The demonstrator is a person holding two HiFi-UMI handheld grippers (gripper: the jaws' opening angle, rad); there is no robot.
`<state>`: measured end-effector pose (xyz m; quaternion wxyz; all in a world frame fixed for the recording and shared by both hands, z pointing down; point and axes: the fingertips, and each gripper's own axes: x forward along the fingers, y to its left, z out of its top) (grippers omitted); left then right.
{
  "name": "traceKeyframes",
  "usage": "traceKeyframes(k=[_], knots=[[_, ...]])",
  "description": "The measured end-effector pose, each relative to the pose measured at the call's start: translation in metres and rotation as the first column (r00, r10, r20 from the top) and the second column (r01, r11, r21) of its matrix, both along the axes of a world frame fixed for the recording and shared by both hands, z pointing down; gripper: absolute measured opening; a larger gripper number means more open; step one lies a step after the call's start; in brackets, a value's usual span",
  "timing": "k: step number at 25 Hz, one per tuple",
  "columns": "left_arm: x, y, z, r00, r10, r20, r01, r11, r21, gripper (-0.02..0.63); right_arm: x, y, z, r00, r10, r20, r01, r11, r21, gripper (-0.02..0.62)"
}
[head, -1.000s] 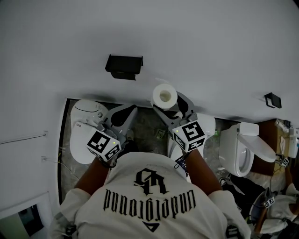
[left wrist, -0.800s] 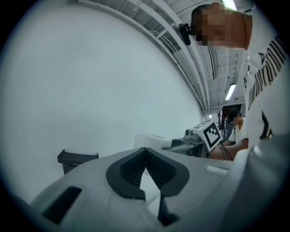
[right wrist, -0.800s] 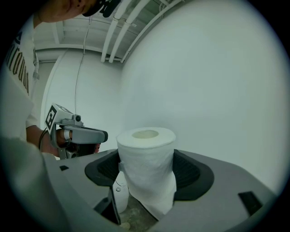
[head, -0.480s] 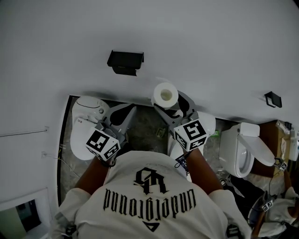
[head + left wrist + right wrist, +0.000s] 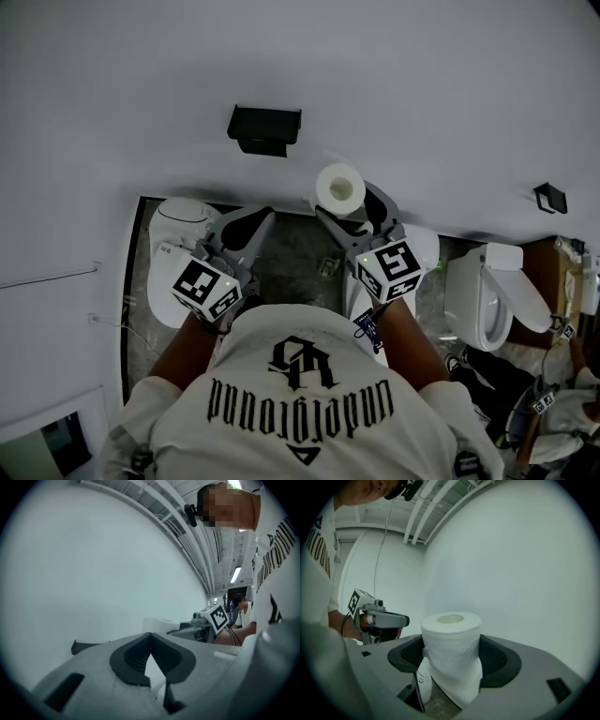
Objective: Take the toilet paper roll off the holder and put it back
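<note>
A white toilet paper roll [image 5: 338,188] [image 5: 451,651] stands upright between the jaws of my right gripper [image 5: 352,208] [image 5: 452,656], which is shut on it; a loose sheet hangs from its lower side. The black holder [image 5: 264,128] is fixed to the grey wall, up and to the left of the roll, and nothing hangs on it. It also shows as a dark bar [image 5: 89,646] in the left gripper view. My left gripper [image 5: 246,230] [image 5: 150,657] is shut with nothing in it, below the holder and left of the right gripper.
A white toilet [image 5: 176,246] stands on the stone floor under the left gripper, and a second toilet [image 5: 487,292] stands at the right. A small black hook [image 5: 549,198] is on the wall at far right. A white rail [image 5: 47,277] runs along the left wall.
Both grippers and the roll sit slightly further right and higher in the head view than one second ago. The grip on the roll is unchanged.
</note>
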<state>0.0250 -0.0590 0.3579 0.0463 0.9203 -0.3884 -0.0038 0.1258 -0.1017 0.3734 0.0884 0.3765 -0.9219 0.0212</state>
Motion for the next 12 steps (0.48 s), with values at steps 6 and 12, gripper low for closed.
traceKeyframes(k=[6,12], knots=[[-0.035,-0.019,0.0,0.999,0.037,-0.001,-0.037,0.999,-0.004,0.012,-0.028,-0.017,-0.004,0.999,0.042,-0.007,-0.042,0.999,0.002,0.321],[-0.068,-0.036,-0.006,0.996,0.089,-0.004,-0.089,0.996,0.006,0.012,-0.059,-0.03,-0.008,0.996,0.09,-0.006,-0.09,0.996,0.006,0.321]])
